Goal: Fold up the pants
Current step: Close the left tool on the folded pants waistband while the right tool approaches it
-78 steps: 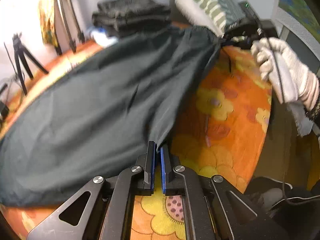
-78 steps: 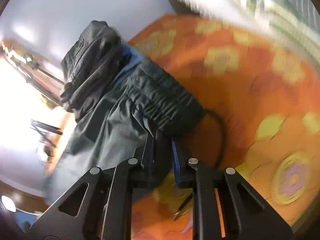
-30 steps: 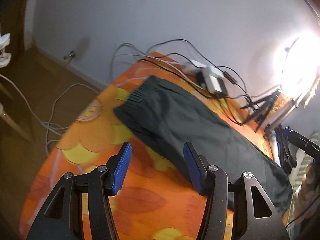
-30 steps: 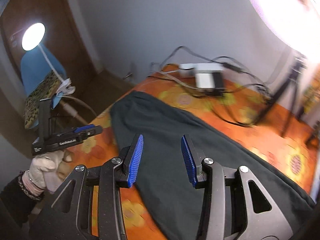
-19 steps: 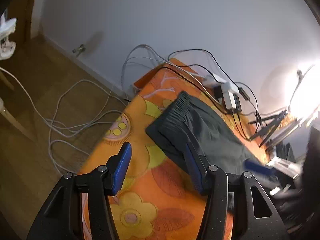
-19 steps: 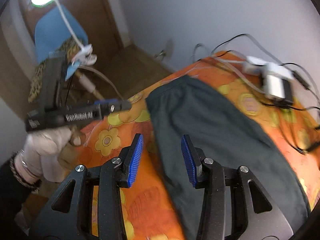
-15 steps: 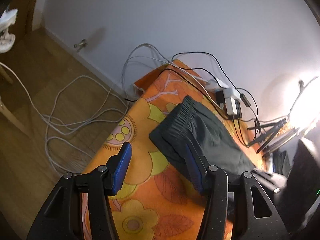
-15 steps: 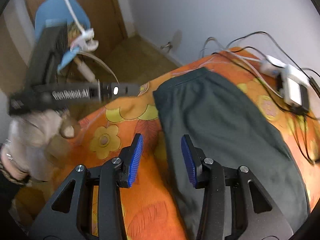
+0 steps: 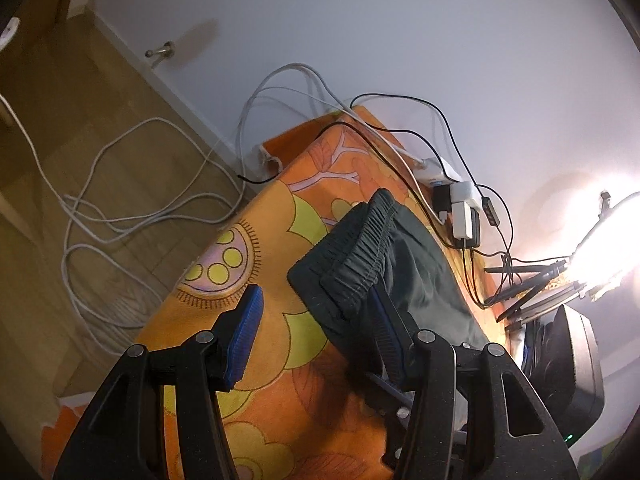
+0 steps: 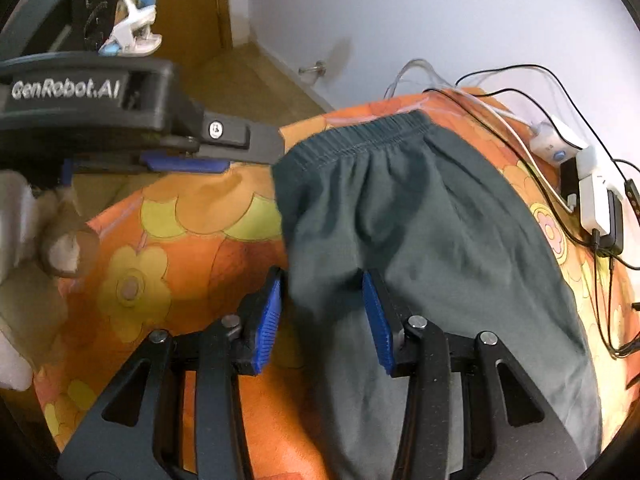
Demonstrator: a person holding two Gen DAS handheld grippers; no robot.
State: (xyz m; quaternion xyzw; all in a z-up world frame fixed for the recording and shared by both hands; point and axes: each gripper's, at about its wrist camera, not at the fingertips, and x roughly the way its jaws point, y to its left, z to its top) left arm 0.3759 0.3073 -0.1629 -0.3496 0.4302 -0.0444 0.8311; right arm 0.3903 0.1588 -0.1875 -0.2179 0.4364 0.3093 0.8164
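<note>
Between the spread, empty right claw's (image 10: pixel 320 316) blue pads lies the dark grey soft-cloth pants (image 10: pixel 420 240) edge on the orange floral cover (image 10: pixel 180 248); limp, light, likely best pinched at the elastic waistband (image 10: pixel 360 136) corners, left claw (image 9: pixel 312 336) also spread, empty.

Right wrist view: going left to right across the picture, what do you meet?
Gloved hand → left gripper → orange flowered cover → dark pants → white chargers and cables.
</note>
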